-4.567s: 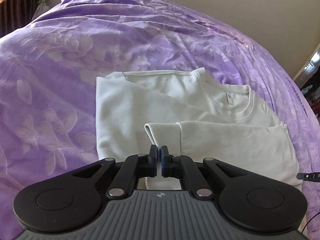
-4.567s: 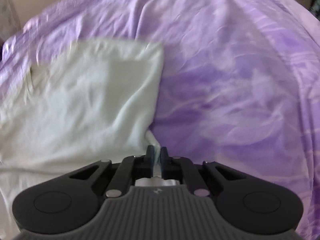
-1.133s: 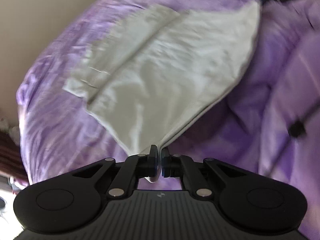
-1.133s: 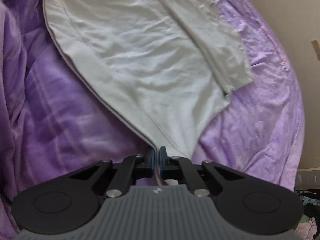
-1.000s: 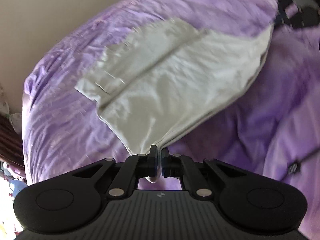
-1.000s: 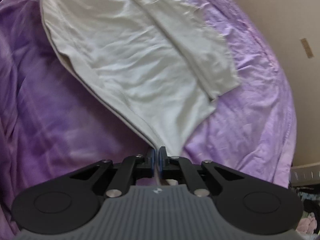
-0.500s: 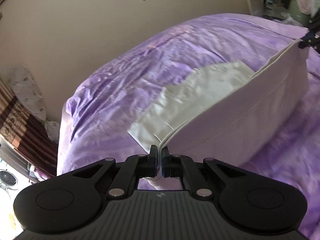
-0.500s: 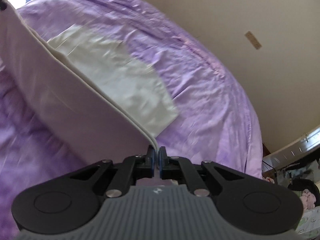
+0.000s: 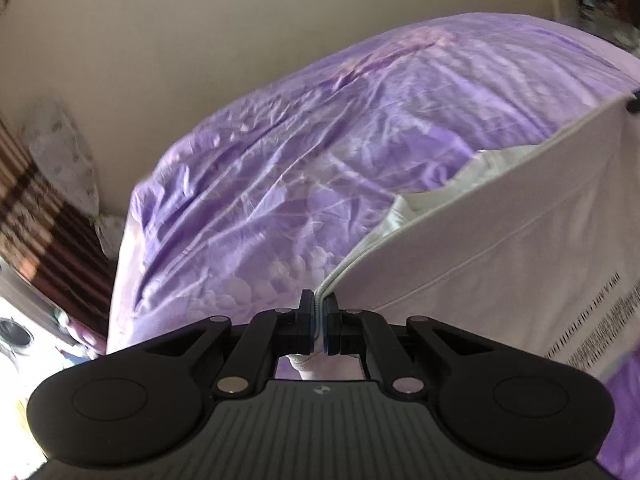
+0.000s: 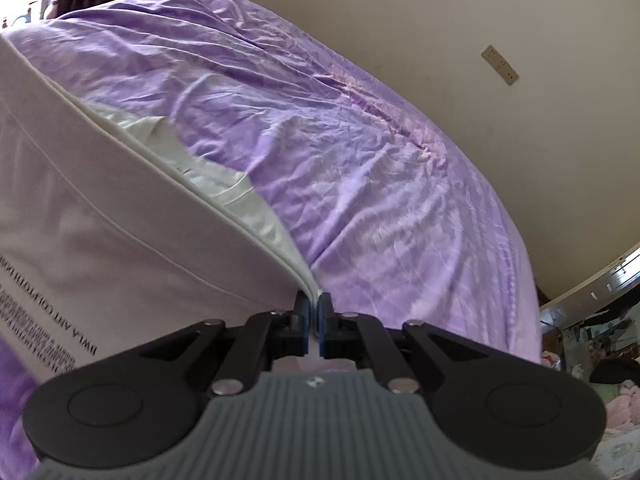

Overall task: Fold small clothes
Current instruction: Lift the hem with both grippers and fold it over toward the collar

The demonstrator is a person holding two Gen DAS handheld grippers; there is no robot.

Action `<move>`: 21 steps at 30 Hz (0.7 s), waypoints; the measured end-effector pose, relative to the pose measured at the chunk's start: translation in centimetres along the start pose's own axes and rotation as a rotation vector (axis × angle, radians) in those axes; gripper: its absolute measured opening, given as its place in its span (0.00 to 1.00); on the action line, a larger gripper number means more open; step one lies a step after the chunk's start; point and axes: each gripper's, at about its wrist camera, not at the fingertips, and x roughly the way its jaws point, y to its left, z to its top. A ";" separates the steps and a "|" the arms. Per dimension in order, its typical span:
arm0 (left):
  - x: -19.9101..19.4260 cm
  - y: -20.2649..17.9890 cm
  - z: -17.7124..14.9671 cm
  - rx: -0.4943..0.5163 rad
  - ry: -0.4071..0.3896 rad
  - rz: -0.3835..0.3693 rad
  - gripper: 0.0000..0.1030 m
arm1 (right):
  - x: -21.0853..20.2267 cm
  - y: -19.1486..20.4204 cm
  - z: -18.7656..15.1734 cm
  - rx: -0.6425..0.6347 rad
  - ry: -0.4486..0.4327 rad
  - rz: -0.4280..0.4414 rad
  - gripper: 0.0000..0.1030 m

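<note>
A white T-shirt [image 9: 500, 248] with small black printed text hangs stretched between my two grippers, lifted above the purple bed. My left gripper [image 9: 319, 320] is shut on one corner of its hem. My right gripper [image 10: 314, 316] is shut on the other corner of the hem, and the shirt [image 10: 100, 240] spreads to the left in that view. The folded upper part of the shirt [image 10: 208, 176] trails down onto the bed behind the raised hem. The tip of the right gripper [image 9: 634, 106] shows at the far right edge of the left wrist view.
The bed is covered by a wrinkled purple floral bedspread [image 9: 320, 152], also in the right wrist view [image 10: 360, 160]. A beige wall [image 10: 440, 20] runs behind it with a wall socket [image 10: 500, 65]. A striped curtain [image 9: 36, 220] hangs at the left.
Both grippers have lifted the shirt's hem off the bed and swung it upward. The shirt went from lying flat to hanging taut between them, showing its printed side.
</note>
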 end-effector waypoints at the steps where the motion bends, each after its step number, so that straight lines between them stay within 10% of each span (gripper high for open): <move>1: 2.0 0.0 0.2 -0.006 0.018 0.000 0.03 | 1.5 0.0 0.6 0.010 0.005 0.003 0.00; 10: 13.8 0.2 -0.6 -0.062 0.111 -0.043 0.03 | 17.1 2.7 2.0 0.049 0.067 0.026 0.00; 21: 11.0 2.1 -1.6 -0.185 0.004 -0.083 0.03 | 16.1 3.4 1.1 0.118 -0.021 -0.042 0.00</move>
